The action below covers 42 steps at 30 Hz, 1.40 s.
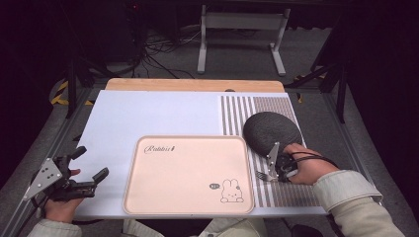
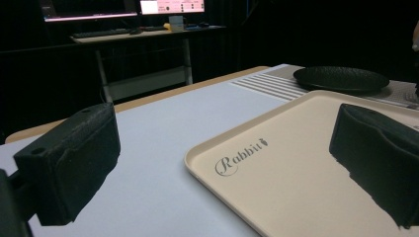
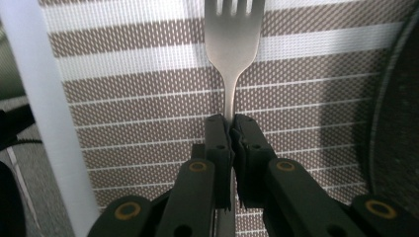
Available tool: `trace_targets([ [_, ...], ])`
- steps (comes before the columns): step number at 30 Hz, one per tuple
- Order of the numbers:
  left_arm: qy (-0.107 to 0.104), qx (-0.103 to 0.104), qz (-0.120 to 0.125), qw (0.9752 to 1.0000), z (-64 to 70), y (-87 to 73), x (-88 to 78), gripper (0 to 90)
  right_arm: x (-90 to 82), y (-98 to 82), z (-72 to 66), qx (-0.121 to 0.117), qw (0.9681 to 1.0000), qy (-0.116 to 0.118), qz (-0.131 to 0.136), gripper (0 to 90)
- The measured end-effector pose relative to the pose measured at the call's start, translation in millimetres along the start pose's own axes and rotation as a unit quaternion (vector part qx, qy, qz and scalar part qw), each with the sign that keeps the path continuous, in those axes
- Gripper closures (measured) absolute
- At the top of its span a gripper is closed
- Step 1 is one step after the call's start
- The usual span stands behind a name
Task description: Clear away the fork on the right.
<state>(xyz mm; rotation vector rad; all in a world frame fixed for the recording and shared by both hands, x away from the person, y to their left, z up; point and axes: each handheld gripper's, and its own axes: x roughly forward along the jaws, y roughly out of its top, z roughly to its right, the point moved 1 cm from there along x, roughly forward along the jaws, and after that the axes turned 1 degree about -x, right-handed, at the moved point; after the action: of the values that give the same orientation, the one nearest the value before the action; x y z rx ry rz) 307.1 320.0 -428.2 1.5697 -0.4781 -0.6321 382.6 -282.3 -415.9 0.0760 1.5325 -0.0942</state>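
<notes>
two grippers are in play, and only one is loaded. the right gripper (image 3: 228, 123) has its jaws closed tight on the thin handle of a silver metal fork (image 3: 232, 44), whose tines point away from the hand over the brown-and-white striped woven placemat (image 3: 148, 98) at the right side of the bench (image 1: 148, 113). in the high view that fork (image 1: 264, 175) sits low over the mat, between the cream rectangular plastic tray with the rabbit drawing (image 1: 188, 173) and the person's right hand (image 1: 304, 168), just on the near side of the dark round textured plate (image 1: 272, 129).

the left gripper (image 1: 89, 170) waits at the near left, jaws wide open with nothing between them, aimed across the tray's near-left corner (image 2: 276, 163).

the risk i see lies in that narrow hold. the pads pinch a slim, smooth stem, so the fork could swivel or slide out if the hand tips or swings quickly. the plate's rim (image 3: 395, 108) is just beside the jaws, and a careless sweep could knock it or drag the mat. the tray's raised lip could also catch the tines if the fork is carried across too low.
</notes>
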Motion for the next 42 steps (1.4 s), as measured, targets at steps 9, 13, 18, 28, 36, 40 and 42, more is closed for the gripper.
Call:
trace_targets([
  [9, 0.000, 0.001, 0.000, 1.0000, 0.1, 0.1, -0.1, 0.0, -27.1, 4.0, -2.8, 0.012, 0.9989, -0.020, 0.041, 86.0],
  [13, 0.000, 0.000, 0.000, 1.0000, 0.0, 0.1, -0.1, 0.0, -39.9, 6.7, -5.6, 0.019, 0.9971, -0.031, 0.067, 86.0],
  [18, -0.001, 0.001, 0.000, 1.0000, 0.1, 0.1, 0.0, 0.0, -55.1, 10.0, -8.4, 0.022, 0.9933, -0.043, 0.105, 86.0],
  [28, -0.002, 0.000, 0.001, 1.0000, -0.1, 0.2, -0.2, 0.0, -73.8, 17.6, -12.5, 0.057, 0.9832, -0.064, 0.161, 86.0],
  [36, -0.002, 0.001, 0.001, 1.0000, -0.2, 0.2, -0.3, 0.0, -84.5, 28.0, -14.9, 0.090, 0.9716, -0.061, 0.210, 86.0],
  [40, -0.002, 0.000, 0.002, 1.0000, 0.0, 0.2, 0.0, 0.0, -89.0, 36.6, -17.4, 0.120, 0.9642, -0.059, 0.229, 86.1],
  [42, -0.002, 0.000, 0.003, 1.0000, 0.0, 0.3, -0.1, 0.0, -90.0, 38.5, -17.7, 0.125, 0.9631, -0.058, 0.232, 86.1],
])
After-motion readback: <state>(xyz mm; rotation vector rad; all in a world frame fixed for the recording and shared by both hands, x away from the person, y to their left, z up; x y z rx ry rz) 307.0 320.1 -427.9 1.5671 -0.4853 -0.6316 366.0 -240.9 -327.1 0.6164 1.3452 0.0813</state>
